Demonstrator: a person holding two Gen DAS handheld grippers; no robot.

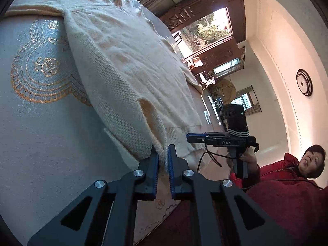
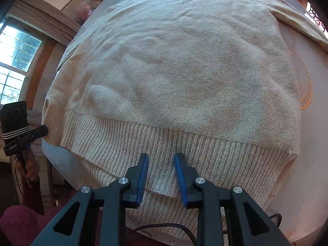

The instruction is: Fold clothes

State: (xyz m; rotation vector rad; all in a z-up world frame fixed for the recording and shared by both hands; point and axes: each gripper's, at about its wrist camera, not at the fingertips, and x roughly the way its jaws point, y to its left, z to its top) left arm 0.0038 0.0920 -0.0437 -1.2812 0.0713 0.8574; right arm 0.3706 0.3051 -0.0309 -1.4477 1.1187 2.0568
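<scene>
Sweater (image 2: 174, 71), soft and cream in color, lies spread flat on the bench (image 1: 41, 133). The bench has a pale cloth on it with gold flowers and rings. The sweater's neck is at the far side. Its ribbed bottom edge (image 2: 184, 143) is at the near side and hangs a little over the bench edge.

On the left, the left gripper (image 1: 163, 155) is squeezed shut on the corner of that bottom edge. A bit of fuzzy knit sticks out between its blue pads. That corner is lifted a little off the bench.

In the middle of the near edge, the right gripper (image 2: 161, 162) points down at the ribbed part. Its jaws are only a little way apart, one on each side of a strip of the knit. I cannot tell if the pads press on the knit.

On the right in the left wrist view, a person in a red coat (image 1: 287, 194) holds the right gripper by its handle. A round clock (image 1: 304, 82) hangs on the wall behind.
</scene>
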